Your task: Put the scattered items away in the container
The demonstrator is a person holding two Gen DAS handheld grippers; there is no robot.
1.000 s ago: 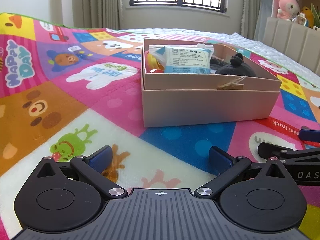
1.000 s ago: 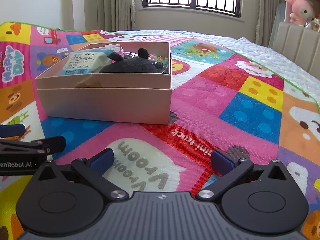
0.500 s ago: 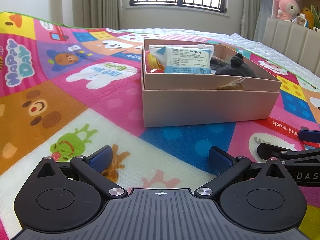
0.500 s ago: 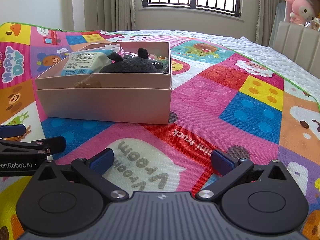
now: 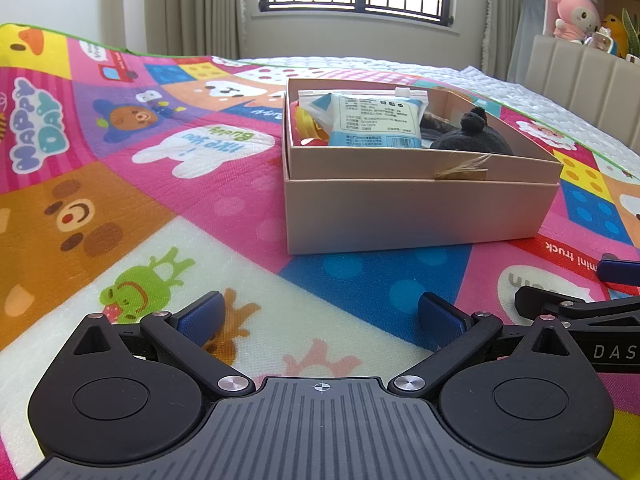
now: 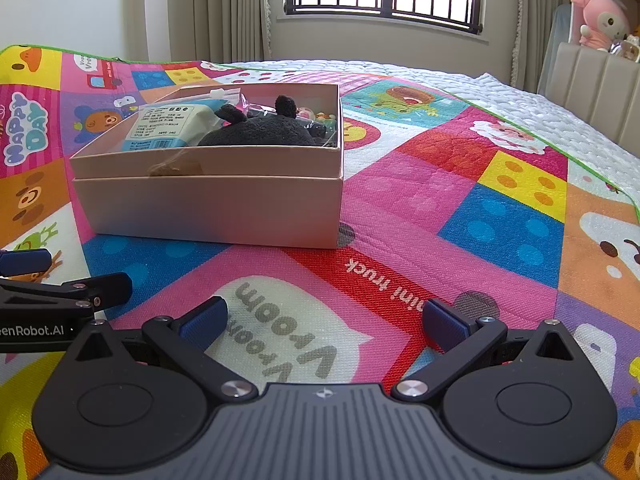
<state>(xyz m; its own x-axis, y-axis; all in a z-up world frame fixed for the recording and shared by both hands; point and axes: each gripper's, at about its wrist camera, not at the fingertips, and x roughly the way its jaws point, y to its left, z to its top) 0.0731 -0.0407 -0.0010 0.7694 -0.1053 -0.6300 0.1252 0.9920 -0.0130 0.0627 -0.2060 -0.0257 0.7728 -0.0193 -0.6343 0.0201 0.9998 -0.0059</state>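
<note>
Both my tools, left tool (image 5: 320, 316) and right tool (image 6: 322, 320), rest spread apart and empty below the filled box (image 5: 420, 216); tidying looks finished.

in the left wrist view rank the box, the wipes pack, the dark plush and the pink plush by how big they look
1. box
2. wipes pack
3. dark plush, partly hidden
4. pink plush, though it sits much farther away

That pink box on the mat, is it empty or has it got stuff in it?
Not empty. The box holds a white-and-blue packet and a dark plush toy.
</note>
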